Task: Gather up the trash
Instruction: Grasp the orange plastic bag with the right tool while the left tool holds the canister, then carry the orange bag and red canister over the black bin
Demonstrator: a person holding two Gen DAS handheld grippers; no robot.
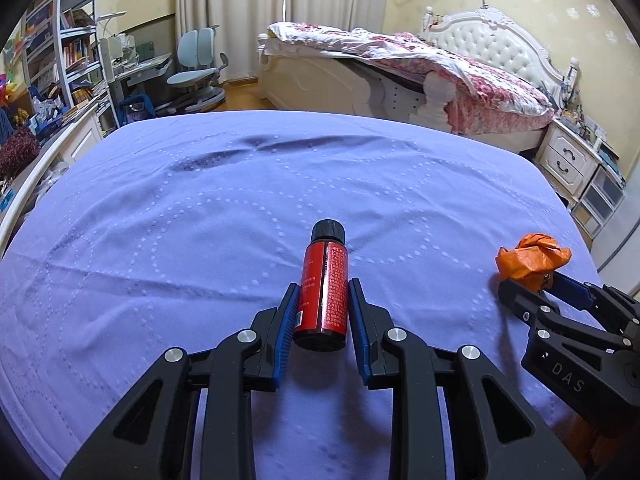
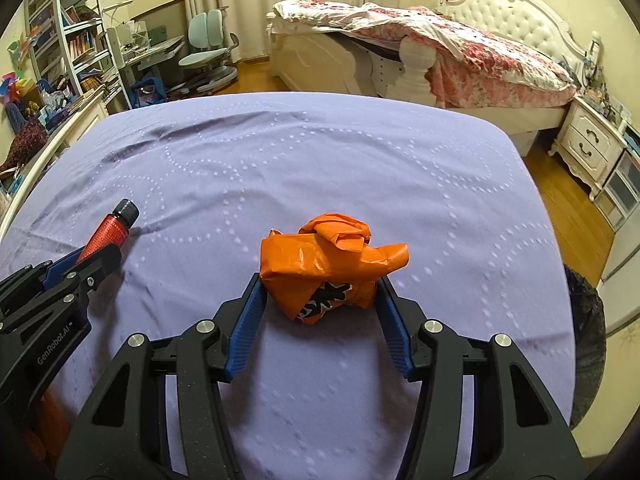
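Observation:
A small red bottle [image 1: 325, 264] with a black cap sits lengthwise between the blue pads of my left gripper [image 1: 324, 285], which is shut on it just above the purple bedsheet [image 1: 200, 220]. A crumpled orange wrapper [image 2: 328, 256] fills the gap of my right gripper [image 2: 320, 278], both pads pressing its sides. In the left wrist view the right gripper [image 1: 532, 280] appears at the right edge with the orange wrapper [image 1: 534, 256] in it. At the left of the right wrist view, the left gripper [image 2: 98, 250] shows with the bottle [image 2: 110, 230].
The purple sheet [image 2: 320, 152] covers a wide mattress. A dark bag-like shape [image 2: 588, 344] stands past its right edge on the wooden floor. Beyond are a white bed with a pink quilt [image 1: 460, 68], a nightstand [image 2: 588, 144], a desk chair [image 1: 196, 68] and bookshelves [image 1: 68, 40].

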